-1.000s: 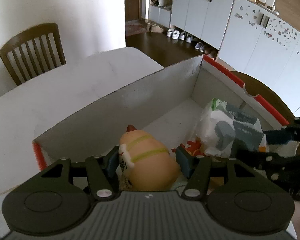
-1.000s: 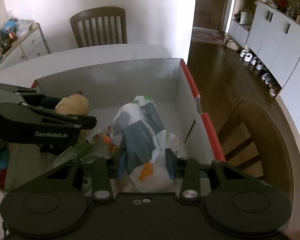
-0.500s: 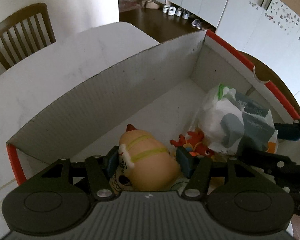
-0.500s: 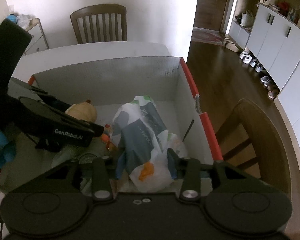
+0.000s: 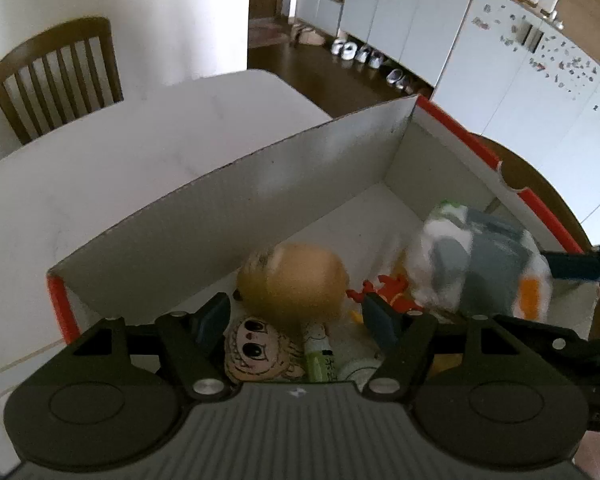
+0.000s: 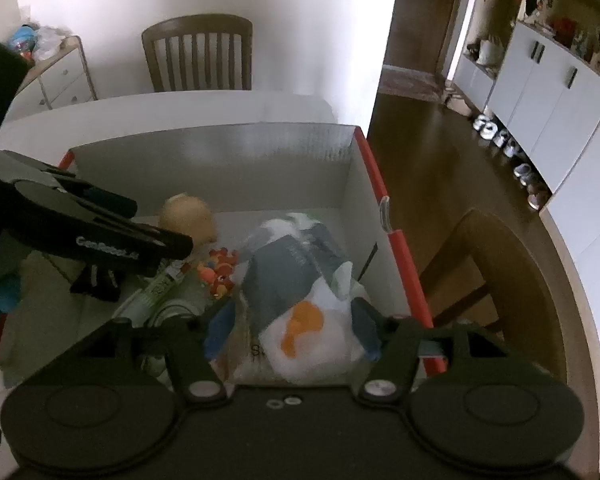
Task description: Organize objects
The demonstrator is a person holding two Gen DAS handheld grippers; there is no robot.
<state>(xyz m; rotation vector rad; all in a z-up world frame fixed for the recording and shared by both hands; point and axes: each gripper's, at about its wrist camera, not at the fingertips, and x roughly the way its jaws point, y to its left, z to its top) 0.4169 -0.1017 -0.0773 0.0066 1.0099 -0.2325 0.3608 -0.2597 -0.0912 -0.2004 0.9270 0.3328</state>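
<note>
A white cardboard box [image 5: 260, 200] with red edges stands on the white table; it also shows in the right wrist view [image 6: 220, 168]. My left gripper [image 5: 296, 312] is open over the box; the tan plush toy [image 5: 296, 276] lies blurred just past its fingers, also in the right wrist view [image 6: 188, 220]. My right gripper [image 6: 292, 328] is open around a white, grey and orange packet [image 6: 300, 280], which also shows in the left wrist view [image 5: 480, 264]. A big-eyed doll face [image 5: 256, 352], a green tube [image 5: 320, 356] and a red toy [image 5: 388, 292] lie in the box.
Wooden chairs stand at the table's far side [image 5: 56, 76] and right side [image 6: 500, 280]. White cabinets [image 5: 500, 60] with shoes on the floor line the right wall. A small dresser [image 6: 56, 76] stands at the back left.
Both grippers have opened. The tan plush has left the left jaws and dropped into the box. The packet sits loose between the right jaws. The left gripper has pulled up and back.
</note>
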